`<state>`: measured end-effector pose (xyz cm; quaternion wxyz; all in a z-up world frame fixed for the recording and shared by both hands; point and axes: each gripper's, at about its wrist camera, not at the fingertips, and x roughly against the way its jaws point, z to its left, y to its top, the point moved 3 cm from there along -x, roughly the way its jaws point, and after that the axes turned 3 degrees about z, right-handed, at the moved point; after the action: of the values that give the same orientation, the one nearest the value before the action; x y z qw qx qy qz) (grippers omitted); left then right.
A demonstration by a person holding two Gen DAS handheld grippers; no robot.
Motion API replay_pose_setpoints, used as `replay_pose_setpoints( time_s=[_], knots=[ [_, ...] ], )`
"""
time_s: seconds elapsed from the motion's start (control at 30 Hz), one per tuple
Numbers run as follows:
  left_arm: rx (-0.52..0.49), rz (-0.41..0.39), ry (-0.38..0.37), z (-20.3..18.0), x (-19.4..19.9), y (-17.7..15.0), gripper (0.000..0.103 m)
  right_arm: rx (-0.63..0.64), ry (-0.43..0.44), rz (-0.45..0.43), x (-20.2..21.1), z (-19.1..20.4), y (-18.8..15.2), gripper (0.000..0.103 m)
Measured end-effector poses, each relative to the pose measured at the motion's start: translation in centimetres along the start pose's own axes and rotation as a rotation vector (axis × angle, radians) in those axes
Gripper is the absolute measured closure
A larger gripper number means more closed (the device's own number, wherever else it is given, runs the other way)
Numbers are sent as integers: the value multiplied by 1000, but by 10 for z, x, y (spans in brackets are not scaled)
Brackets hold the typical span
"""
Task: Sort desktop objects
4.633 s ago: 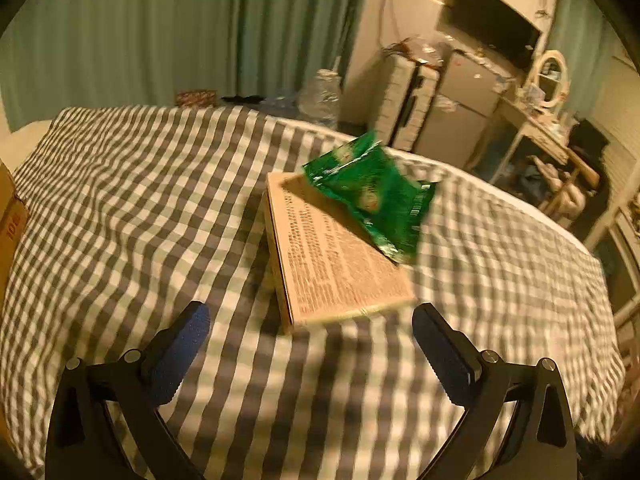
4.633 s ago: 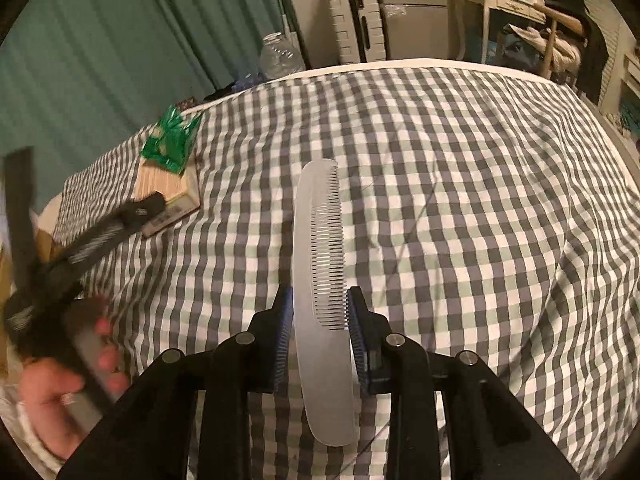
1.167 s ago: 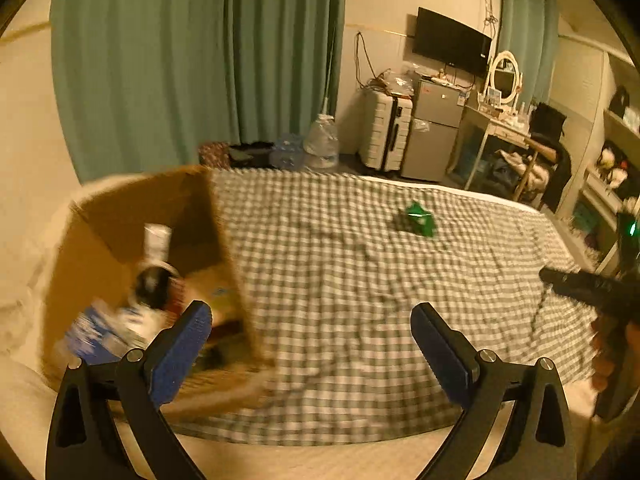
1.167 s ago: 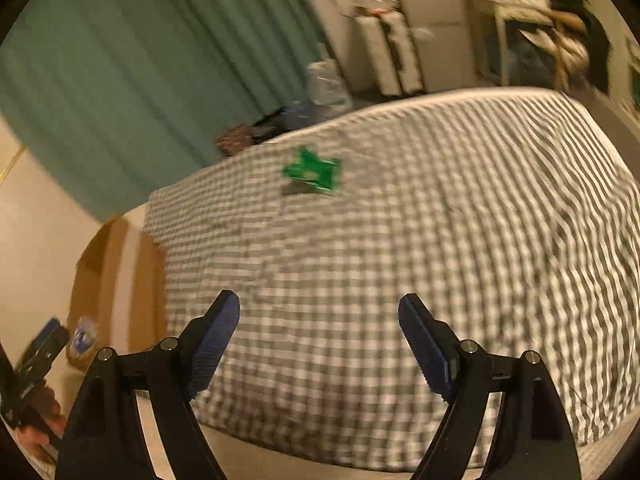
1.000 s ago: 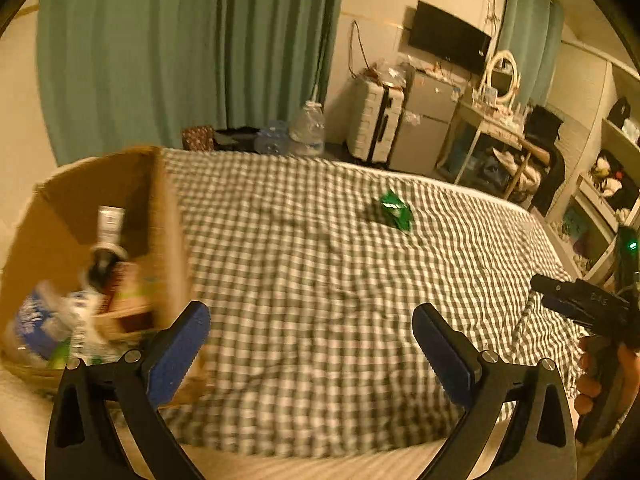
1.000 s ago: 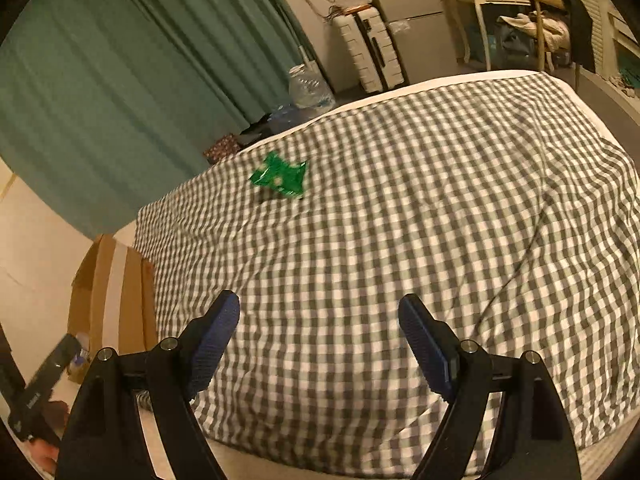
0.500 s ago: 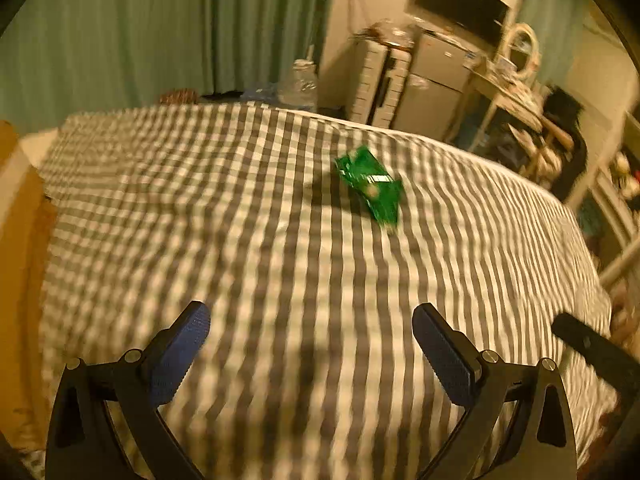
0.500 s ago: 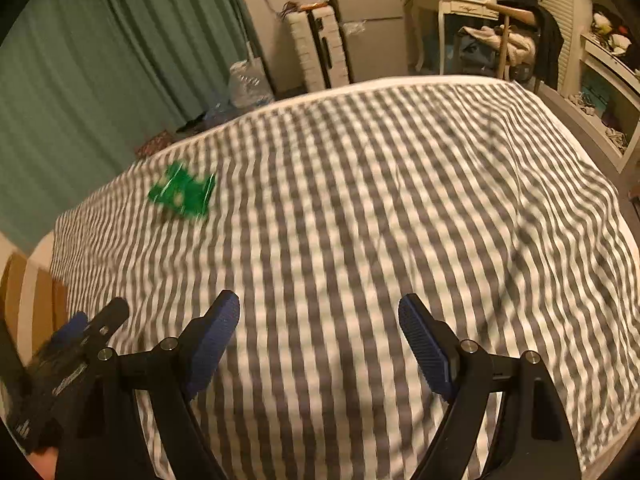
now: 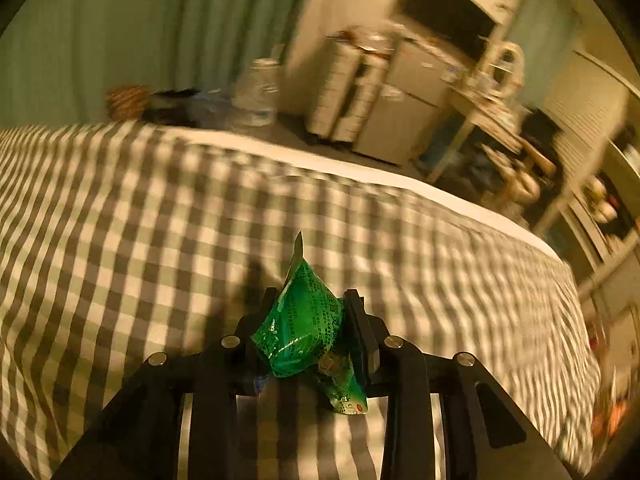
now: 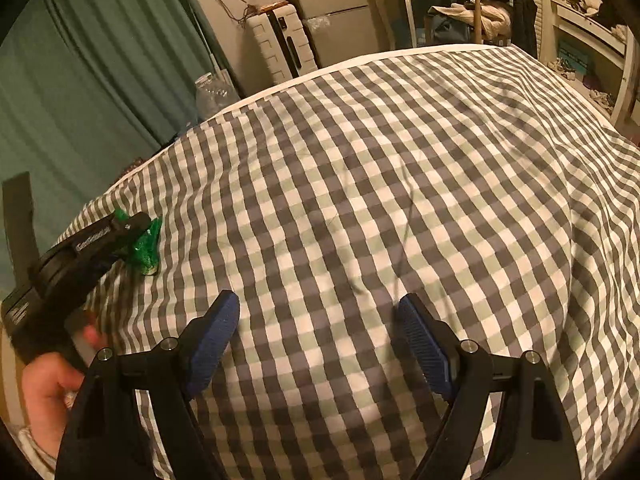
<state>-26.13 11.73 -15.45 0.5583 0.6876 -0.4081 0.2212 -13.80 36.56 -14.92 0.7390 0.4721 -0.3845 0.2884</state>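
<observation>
Left tongs (image 9: 310, 312) have just been closing, and now their fingers (image 9: 358, 320) press in on a crinkled green packet (image 9: 304, 328) from both sides, the foil bulging up between them with one pointed corner sticking upward. That packet sits low over the grey-and-white checked bedspread (image 9: 140, 216), its bottom tail trailing down toward the cloth (whether it touches the fabric or hangs just clear, I cannot tell). From the right wrist view the same scene shows at the far left: the black left tool reaches across to the green packet (image 10: 146, 248) near the left edge of the bed, with a hand (image 10: 48, 392) wrapped round its handle. Right tongs (image 10: 320, 340) hang spread wide over the middle of the bedspread (image 10: 400, 184), blue pads (image 10: 212, 340) well apart and nothing between them, just checked cloth below. Beyond the far edge of the bed stand a pale ribbed suitcase (image 10: 280, 44) and a small grey fridge (image 10: 336, 12) beside it, with a green curtain (image 10: 100, 60) off to the left and a clear water bottle (image 9: 258, 92) on the floor by it.
</observation>
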Motion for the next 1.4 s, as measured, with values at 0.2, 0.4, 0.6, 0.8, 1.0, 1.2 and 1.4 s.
replay_pose_setpoints(
  time_s=[0.2,0.4,0.6,0.8,1.0,1.2,1.4],
  knots=[
    [-26,-23,-46,7,91,-40,71,28,61,-10,34,25,-15,21],
    [61,-89,-1,53,227,-59,71,242,149,-54,124,110,-57,21],
    [6,-224,148,118,365,-53,71,369,224,-149,205,207,-102,21],
    [3,-206,285,198,408,-95,71,373,373,-125,232,268,-150,21],
    [47,-154,298,238,386,-137,23,449,340,-70,212,292,-183,21],
    [190,-224,320,248,379,-149,0,529,240,-85,194,290,-192,15],
    [137,-261,438,227,376,-161,0,576,213,-89,182,274,-194,15]
  ],
)
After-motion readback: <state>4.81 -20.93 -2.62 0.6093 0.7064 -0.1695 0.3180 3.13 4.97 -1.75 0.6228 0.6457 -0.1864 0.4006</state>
